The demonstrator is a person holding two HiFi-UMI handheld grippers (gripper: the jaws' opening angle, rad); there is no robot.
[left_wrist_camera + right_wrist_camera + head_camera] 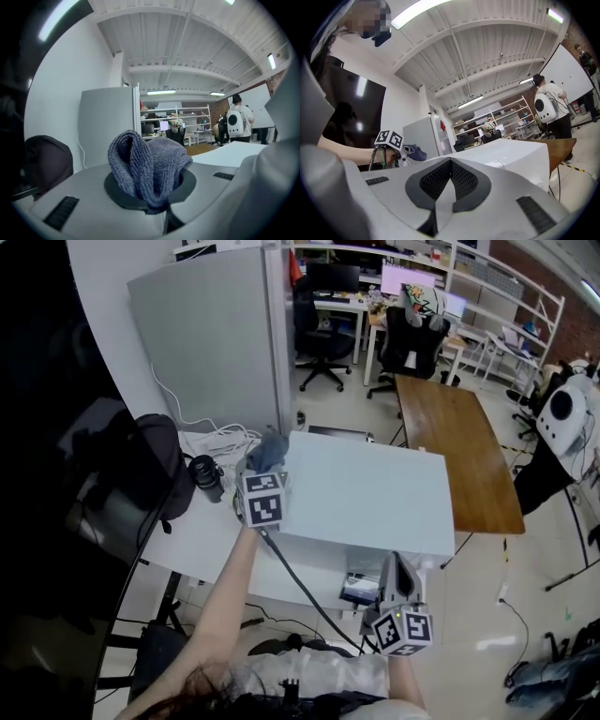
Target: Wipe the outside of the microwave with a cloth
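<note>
The white microwave (366,488) stands on a white table, seen from above in the head view. My left gripper (265,472) is at its top left back corner, shut on a bunched blue-grey cloth (269,450). The left gripper view shows the cloth (147,164) pinched between the jaws of that gripper (151,190), with the microwave's top (234,151) to the right. My right gripper (396,570) hangs low in front of the microwave's front right corner, shut with nothing in it (449,177). From there I see the microwave (511,154) and the cloth (415,153).
A tall grey cabinet (216,334) stands behind the table. A black bag (155,465), a black lens (206,474) and white cables (220,439) lie left of the microwave. A wooden table (464,451) is on the right, office chairs (323,324) further back, a dark screen (47,474) at the left.
</note>
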